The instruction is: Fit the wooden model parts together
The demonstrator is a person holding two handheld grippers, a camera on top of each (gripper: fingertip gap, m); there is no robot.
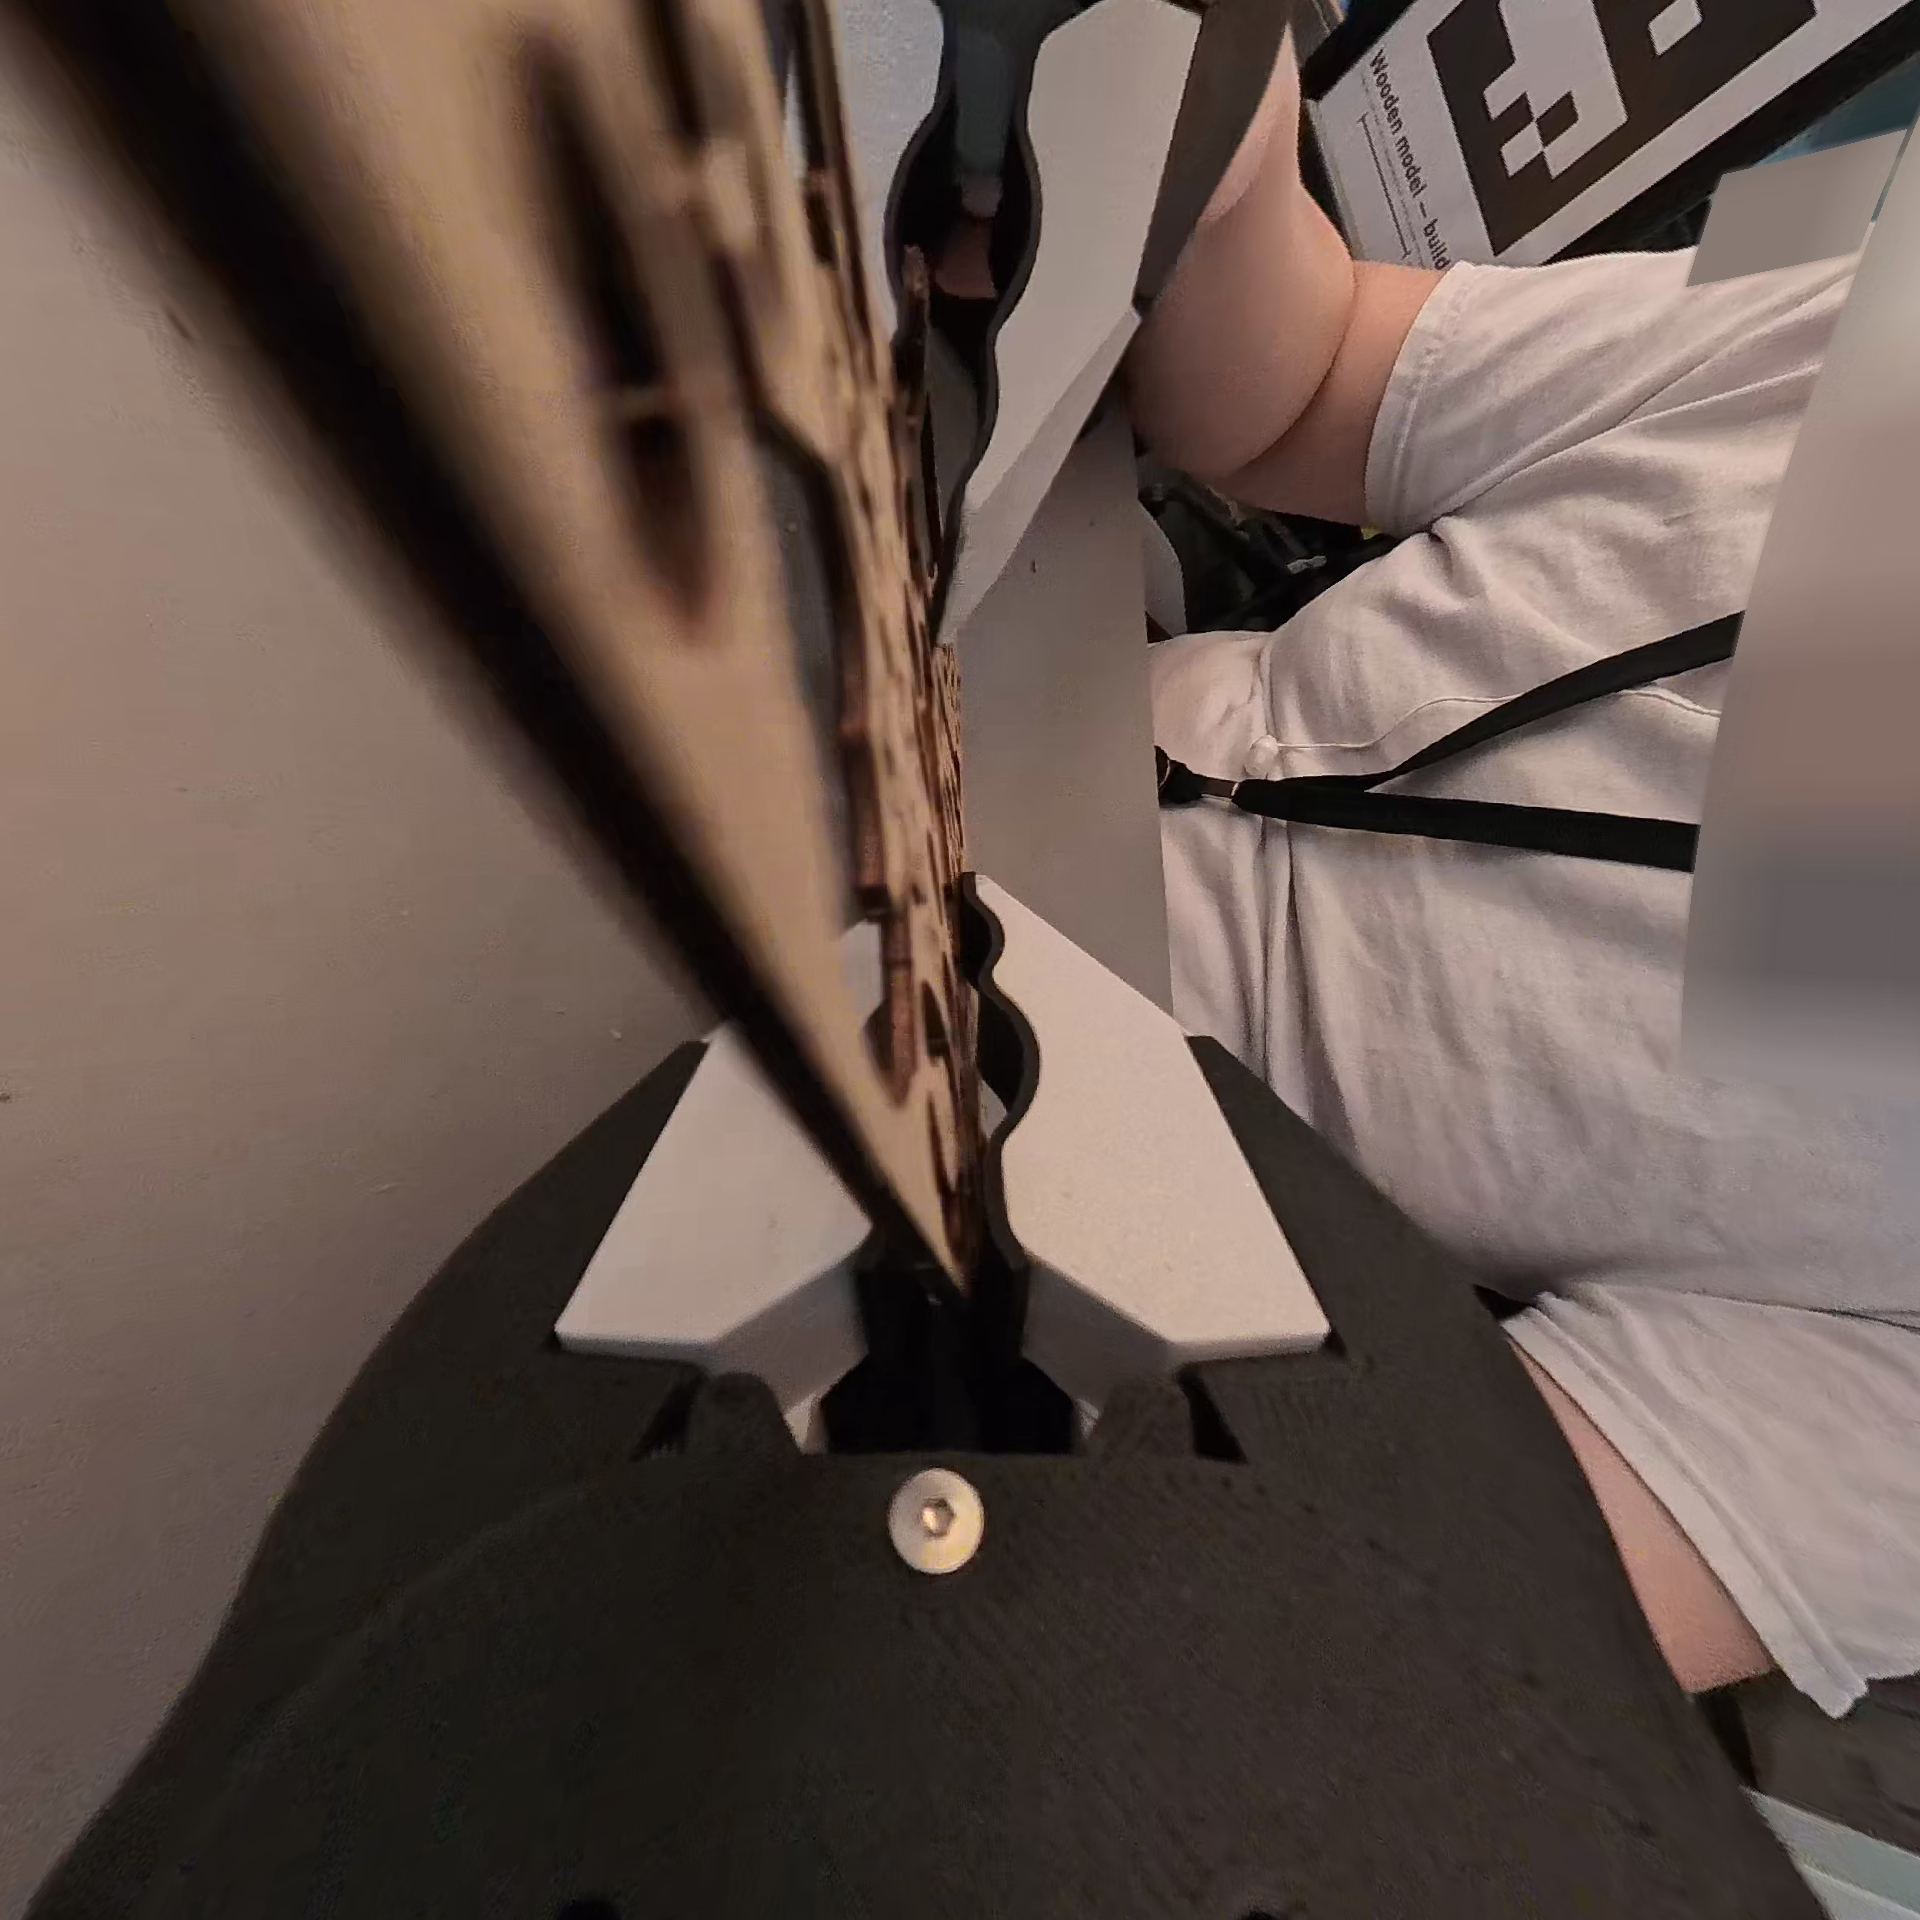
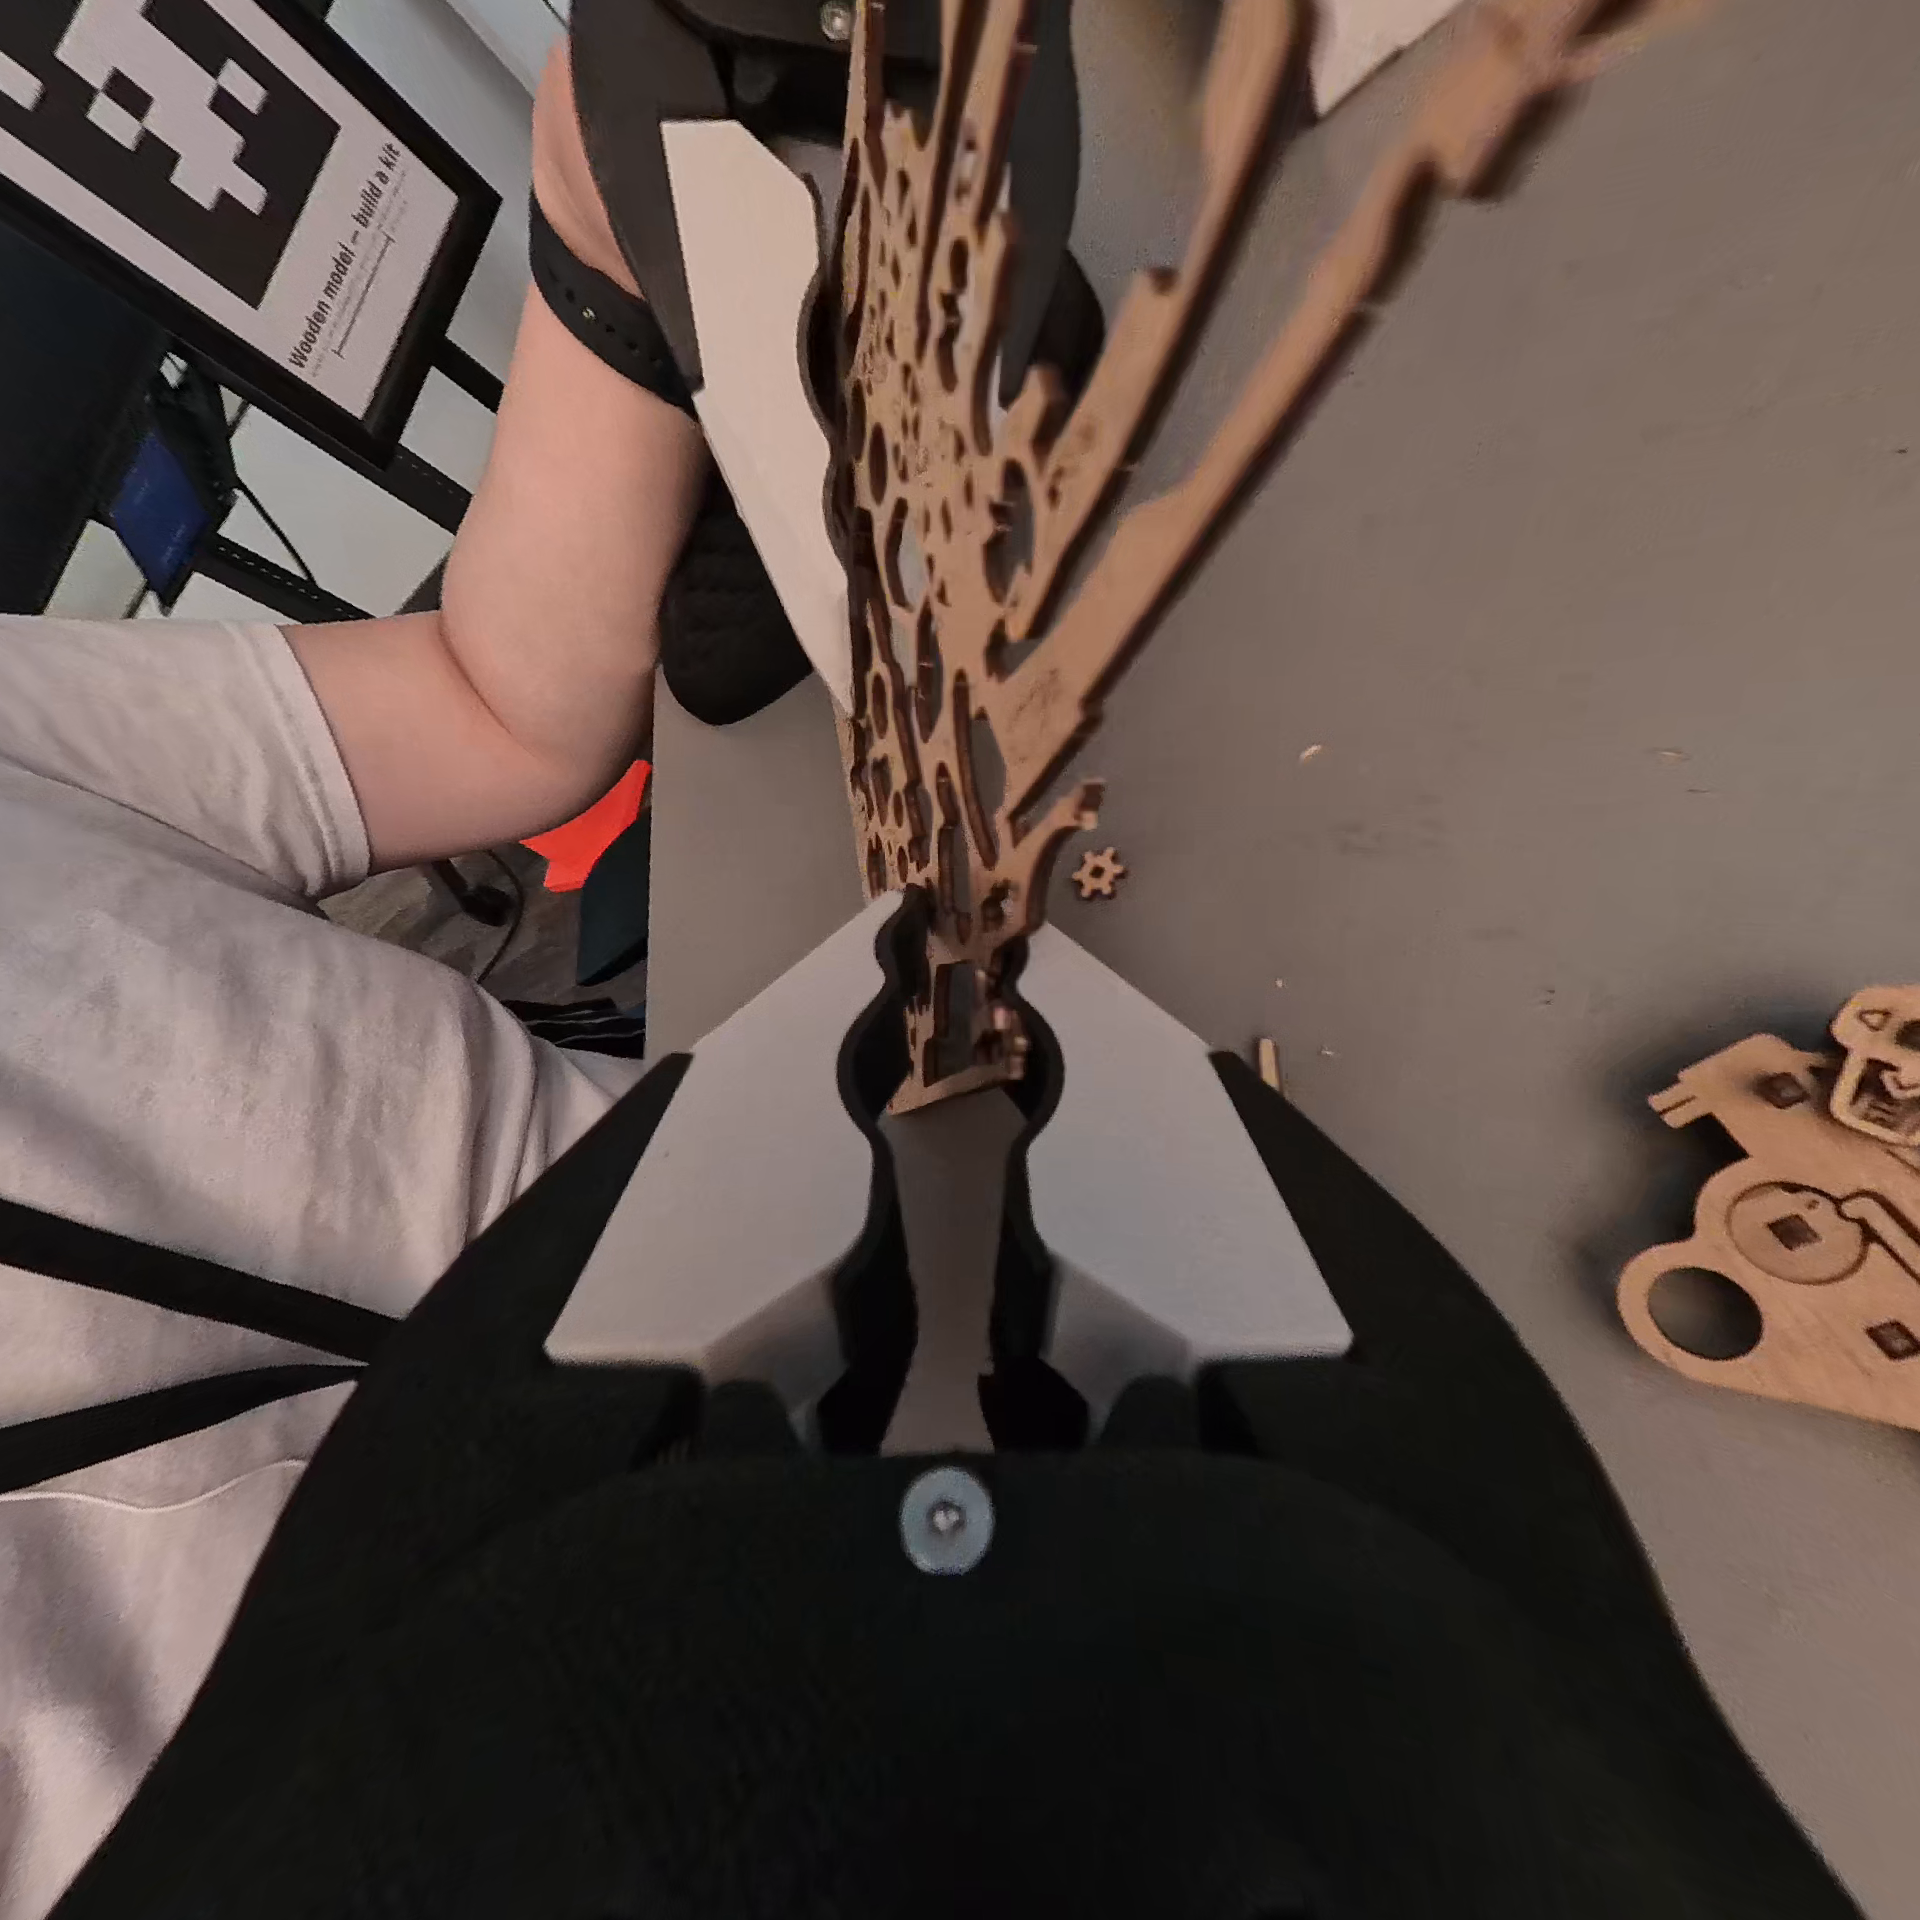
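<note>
Plywood sheet (image 2: 925,582), laser-cut and full of holes, is held up off the grey table (image 2: 1507,623) between both grippers: the right gripper (image 2: 951,997) is clamped on its near end and the left gripper (image 1: 971,1091) is pinched tight on the other end, probably to keep it steady so a part can be worked loose. Down on the table sit a half-built model (image 2: 1787,1216) and a tiny gear (image 2: 1098,873), well apart, and the sheet's own sticking-out frame (image 2: 1299,343) crowds the right gripper's view.
</note>
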